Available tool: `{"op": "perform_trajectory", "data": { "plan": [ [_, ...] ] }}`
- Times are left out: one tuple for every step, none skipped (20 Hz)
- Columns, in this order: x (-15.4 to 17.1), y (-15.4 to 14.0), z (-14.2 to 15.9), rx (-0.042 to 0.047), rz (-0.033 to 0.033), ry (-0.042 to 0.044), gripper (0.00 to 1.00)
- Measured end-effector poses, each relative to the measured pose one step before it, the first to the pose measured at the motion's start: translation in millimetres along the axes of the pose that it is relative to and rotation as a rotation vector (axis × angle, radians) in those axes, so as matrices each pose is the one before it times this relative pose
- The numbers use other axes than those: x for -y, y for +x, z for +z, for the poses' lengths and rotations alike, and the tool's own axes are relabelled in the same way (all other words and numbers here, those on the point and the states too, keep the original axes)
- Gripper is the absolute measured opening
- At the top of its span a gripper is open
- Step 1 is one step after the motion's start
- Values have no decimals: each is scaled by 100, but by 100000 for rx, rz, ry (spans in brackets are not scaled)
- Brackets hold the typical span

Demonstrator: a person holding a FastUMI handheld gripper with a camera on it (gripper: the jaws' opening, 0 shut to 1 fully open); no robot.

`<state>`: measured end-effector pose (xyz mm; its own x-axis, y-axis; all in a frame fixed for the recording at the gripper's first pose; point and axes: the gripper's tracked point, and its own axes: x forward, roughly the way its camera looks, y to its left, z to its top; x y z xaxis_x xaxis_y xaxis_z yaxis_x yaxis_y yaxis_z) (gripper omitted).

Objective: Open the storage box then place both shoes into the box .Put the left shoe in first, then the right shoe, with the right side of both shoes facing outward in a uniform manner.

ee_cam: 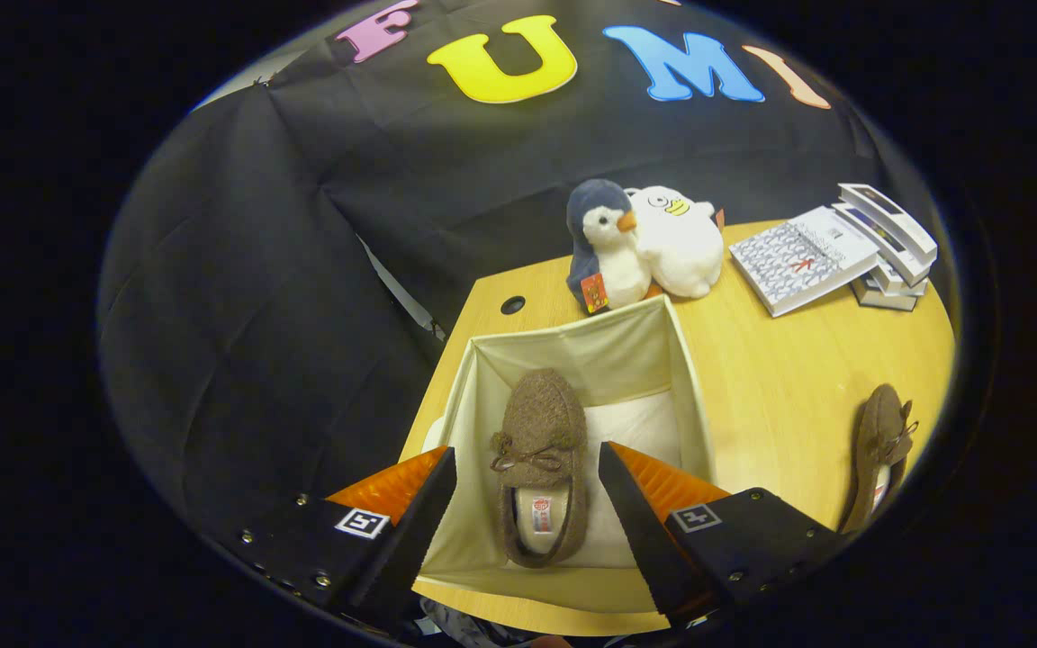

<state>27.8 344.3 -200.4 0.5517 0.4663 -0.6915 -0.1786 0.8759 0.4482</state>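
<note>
Gripper view, looking down into an open cream fabric storage box (572,355) set on a light wooden bench (780,387).

Item: brown woolly moccasin slipper with a bow lace (541,463), lying flat inside the box toward its left wall, toe pointing far, heel near. Judged to be the first shoe, already placed.

Item: second brown woolly slipper (879,450), on the bench well to the right of the box, outside it, toe far. Judged still to be fetched.

Item: gripper (527,490), fingers spread wide and released, holding nothing; the boxed slipper lies between and below them, untouched.

Other stock: grey-and-white plush penguin (604,247) and white plush toy (680,238), just beyond the far wall of the box; patterned white book (798,256) and a stack of small white boxes (888,238), far right.

Handling note: the step in hand looks like withdrawal from the box and a move right. Advisable to lift clear of the soft right wall before crossing, grasp the second slipper across its sides, and set it in the free right-hand space, matching the first slipper's direction.
</note>
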Motion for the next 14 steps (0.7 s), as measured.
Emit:
{"op": "perform_trajectory", "data": {
  "plan": [
    [580, -836, 488, 1719, -316, -1339, 98],
    [489, -856, 446, 1751, -78, -1307, 98],
    [866, -860, 522, 1884, -799, -1202, 98],
    [1059, -938, 478, 1768, -1060, -1589, 98],
    [1134, -777, 516, 1948, -1343, -1814, 98],
    [1216, -774, 407, 1800, -1602, -1809, 98],
    [1230, -718, 301, 1273, -1708, -1717, 98],
    [1196, -702, 226, 1219, -1606, -1380, 98],
    [1213, -627, 320, 1308, -1516, -1238, 98],
    [1203, -530, 259, 1305, -1537, -1101, 98],
    [1310, -485, 168, 813, -1632, -887, 98],
    [1318, -544, -57, 315, -1973, -704, 98],
    [1298, -395, 5, 382, -1903, -289, 98],
    [1213, -319, -99, 110, -1336, 6, 98]
  ]
}}
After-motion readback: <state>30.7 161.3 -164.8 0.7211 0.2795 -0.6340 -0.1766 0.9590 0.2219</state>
